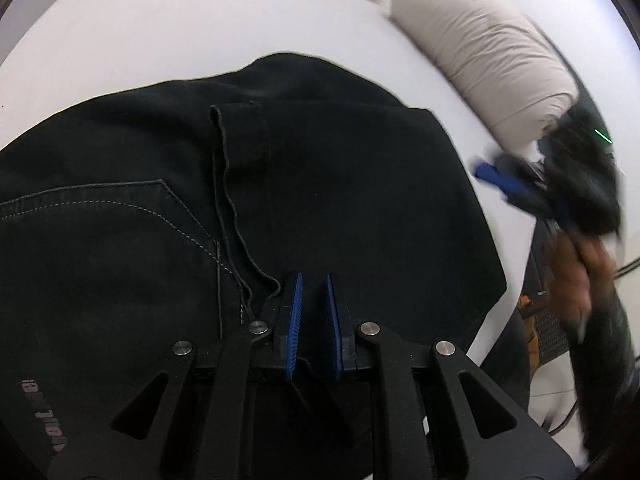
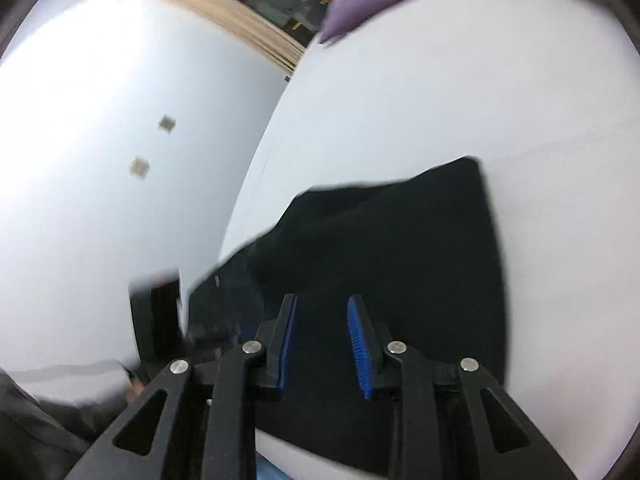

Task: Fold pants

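Black pants lie folded on my white table. Left gripper over them, fingers nearly together, pinching nothing I can see. Right gripper blurred, fingers apart, empty. Beige roll beside the pants; purple cloth far off.

place: home bedroom | cues: white bed surface, beige bolster pillow, purple cushion

One black pants, two tools, left tool, right tool, one beige roll
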### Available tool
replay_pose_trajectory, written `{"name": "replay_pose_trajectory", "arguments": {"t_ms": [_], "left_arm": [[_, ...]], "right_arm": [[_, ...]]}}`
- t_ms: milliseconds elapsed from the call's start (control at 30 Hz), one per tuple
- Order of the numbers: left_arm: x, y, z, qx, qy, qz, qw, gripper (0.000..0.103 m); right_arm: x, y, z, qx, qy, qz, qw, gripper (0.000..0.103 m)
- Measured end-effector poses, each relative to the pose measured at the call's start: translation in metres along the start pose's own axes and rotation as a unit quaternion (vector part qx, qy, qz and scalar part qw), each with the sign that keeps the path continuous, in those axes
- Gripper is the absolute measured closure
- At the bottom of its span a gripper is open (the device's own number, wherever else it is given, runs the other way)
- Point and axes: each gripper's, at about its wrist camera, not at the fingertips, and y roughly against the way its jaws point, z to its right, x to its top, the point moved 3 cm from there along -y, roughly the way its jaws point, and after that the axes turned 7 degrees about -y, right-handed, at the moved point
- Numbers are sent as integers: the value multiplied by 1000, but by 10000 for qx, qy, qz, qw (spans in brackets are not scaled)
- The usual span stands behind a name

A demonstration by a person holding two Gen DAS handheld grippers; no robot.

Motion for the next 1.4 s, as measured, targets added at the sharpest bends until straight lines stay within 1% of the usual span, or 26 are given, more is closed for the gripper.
{"name": "replay_pose_trajectory", "arguments": {"t_ms": [100,167,233,300,367,400,500,600,700,767,800,867,900,933,967,1000,1033,1067,1100,1133,1167,1200,1233,1300,1367,1400], "left_arm": [[-3,1,-1,-61,-33,-18,10000,91],[-6,-4,-2,-60,-23,-35,10000,91],[-9,-1,-2,-45,-53,-41,10000,91],[-10,1,-1,-88,-19,-34,10000,91],[-5,-6,5,-128,29,-8,9999,91],[-5,-5,4,-136,34,8,9999,91],[-8,2,-3,-115,-5,65,9999,91],[-15,14,-17,-143,17,130,9998,91],[-27,11,-22,-164,-3,249,9996,91],[-32,17,-24,-210,101,329,9992,91],[-35,21,-25,-223,159,379,9989,91],[-42,33,-25,-155,166,494,9985,91],[-45,38,-26,-113,177,527,9984,91],[-49,47,-27,-85,235,579,9980,91],[-51,56,-29,-72,312,630,9975,91],[-54,65,-31,-78,392,694,9968,90],[-59,81,-33,-125,485,831,9953,87],[-64,94,-34,-165,534,940,9940,83],[-72,112,-37,-209,615,1115,9916,66],[-79,127,-41,-212,700,1275,9891,33],[-87,142,-45,-182,816,1464,9857,20],[-97,159,-51,-138,972,1717,9802,11],[-111,179,-60,-109,1184,2006,9724,11],[-132,203,-81,-57,1566,2220,9624,11],[-161,227,-109,-42,2312,2422,9423,11],[-175,236,-122,-100,2665,2539,9297,11]], "right_arm": [[35,-17,25,212,-320,-116,9992,74],[52,-28,37,191,-434,-88,9988,75],[61,-43,51,255,-583,-240,9977,87],[41,-46,66,283,-722,-359,9963,95],[34,-40,67,435,-734,-371,9957,95],[25,-36,66,434,-694,-425,9957,94],[-17,-20,62,429,-560,-691,9951,83],[-68,-8,58,406,-524,-888,9938,82],[-97,12,59,354,-658,-591,9954,84],[-102,19,55,167,-742,-419,9962,83],[-103,24,44,106,-695,-247,9972,78],[-97,29,14,674,-570,103,9960,73],[-95,29,0,973,-491,247,9937,54],[-92,24,-11,1098,-418,338,9925,33],[-88,19,-16,1128,-395,384,9921,26],[-85,8,-18,1139,-420,406,9918,24],[-82,-2,-16,1117,-485,359,9919,24],[-78,-16,-4,925,-654,229,9933,25],[-78,-32,9,557,-827,65,9950,42],[-78,-38,16,191,-800,69,9966,62],[-78,-40,16,26,-779,120,9969,60],[-76,-39,14,143,-891,124,9958,52],[-75,-35,11,259,-956,134,9950,45],[-74,-22,-5,369,-900,351,9946,42],[-75,-15,-23,688,-845,541,9926,41],[-76,-14,-33,871,-834,610,9908,41]]}}
